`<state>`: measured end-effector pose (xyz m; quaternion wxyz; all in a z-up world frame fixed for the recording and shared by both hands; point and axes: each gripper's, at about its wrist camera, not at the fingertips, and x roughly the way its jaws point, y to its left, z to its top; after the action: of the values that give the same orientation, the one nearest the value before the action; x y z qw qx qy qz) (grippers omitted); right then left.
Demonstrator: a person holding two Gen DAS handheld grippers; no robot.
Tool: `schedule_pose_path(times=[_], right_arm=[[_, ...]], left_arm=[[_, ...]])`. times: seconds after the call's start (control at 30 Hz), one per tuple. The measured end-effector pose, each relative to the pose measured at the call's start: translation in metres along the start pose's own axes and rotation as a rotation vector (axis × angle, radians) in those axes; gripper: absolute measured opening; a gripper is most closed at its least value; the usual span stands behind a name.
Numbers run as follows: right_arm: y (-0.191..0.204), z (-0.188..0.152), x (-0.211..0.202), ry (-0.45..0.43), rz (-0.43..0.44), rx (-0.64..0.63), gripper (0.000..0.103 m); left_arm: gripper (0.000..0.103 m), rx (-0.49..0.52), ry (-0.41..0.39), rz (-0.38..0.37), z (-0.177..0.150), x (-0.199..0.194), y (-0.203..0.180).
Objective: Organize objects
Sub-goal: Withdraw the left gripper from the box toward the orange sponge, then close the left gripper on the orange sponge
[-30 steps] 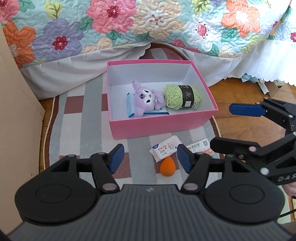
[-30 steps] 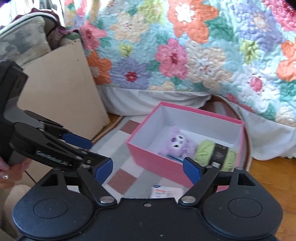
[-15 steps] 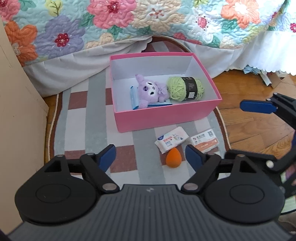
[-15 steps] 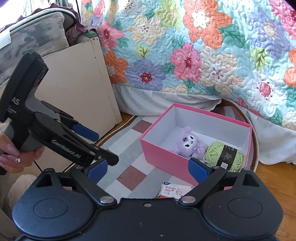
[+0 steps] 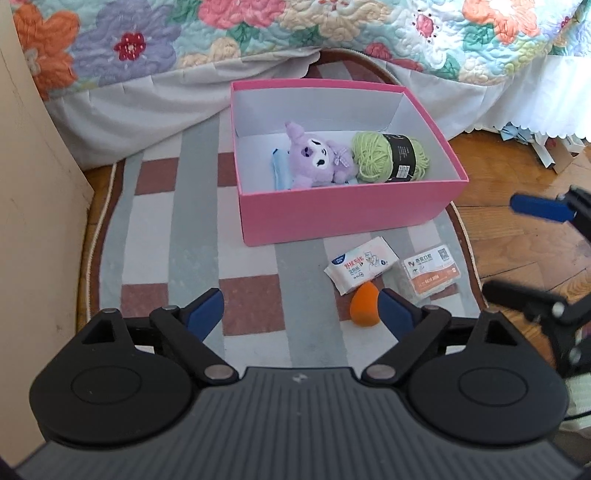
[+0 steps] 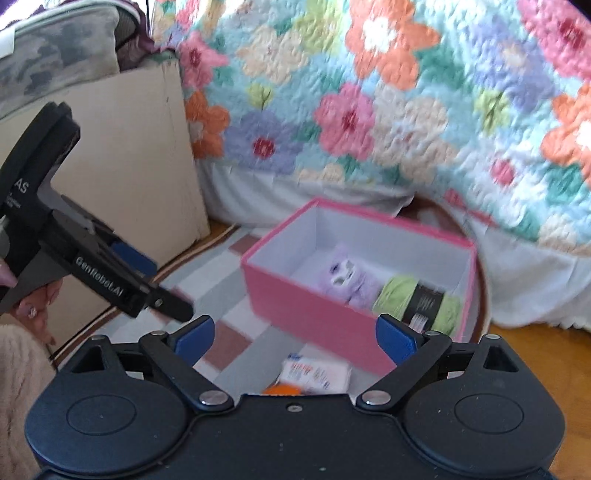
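The pink box (image 5: pixel 343 218) sits on the checked rug (image 5: pixel 159 229) by the bed's floral quilt (image 5: pixel 258 33), holding a purple plush toy (image 5: pixel 314 162), a green yarn ball (image 5: pixel 388 158) and a blue packet (image 5: pixel 279 170). Just in front lie a wipes pack (image 5: pixel 360 264), an orange sponge (image 5: pixel 365 304) and an orange-and-white packet (image 5: pixel 431 275). The left claw (image 5: pixel 299 314) has just been opening and holds nothing, the sponge beside its right finger. The right claw (image 6: pixel 293 338) stands wide, empty.

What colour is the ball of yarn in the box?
Light green yarn, with a black label; clearest in the left wrist view.
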<state>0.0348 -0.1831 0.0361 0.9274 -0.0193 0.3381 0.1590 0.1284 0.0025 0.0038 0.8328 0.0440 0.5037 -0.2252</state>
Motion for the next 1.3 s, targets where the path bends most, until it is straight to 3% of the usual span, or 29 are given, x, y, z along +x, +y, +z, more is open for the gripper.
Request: schedule_pose_path(times=[0.3, 0.47, 0.6, 0.8, 1.07, 1.3], right_arm=[[0.009, -0.014, 0.016, 0.072, 0.008, 0.031, 0.094], [0.015, -0.016, 0.024, 0.101, 0.010, 0.005, 0.094], [0.021, -0.024, 0.035, 0.139, 0.007, -0.026, 0.088], [0.028, -0.030, 0.041, 0.156, 0.010, -0.046, 0.088], [0.038, -0.052, 0.068, 0.183, 0.007, -0.108, 0.084], [0.034, -0.072, 0.094, 0.219, -0.007, -0.066, 0.070]], left_arm=[[0.091, -0.037, 0.023, -0.014, -0.013, 0.022, 0.005], [0.091, -0.064, 0.043, -0.050, -0.016, 0.029, 0.007], [0.090, -0.078, 0.069, -0.074, -0.020, 0.039, 0.008], [0.089, -0.099, 0.058, -0.129, -0.026, 0.044, 0.007], [0.087, -0.162, 0.103, -0.128, -0.037, 0.074, 0.009], [0.082, -0.192, 0.072, -0.172, -0.045, 0.095, 0.010]])
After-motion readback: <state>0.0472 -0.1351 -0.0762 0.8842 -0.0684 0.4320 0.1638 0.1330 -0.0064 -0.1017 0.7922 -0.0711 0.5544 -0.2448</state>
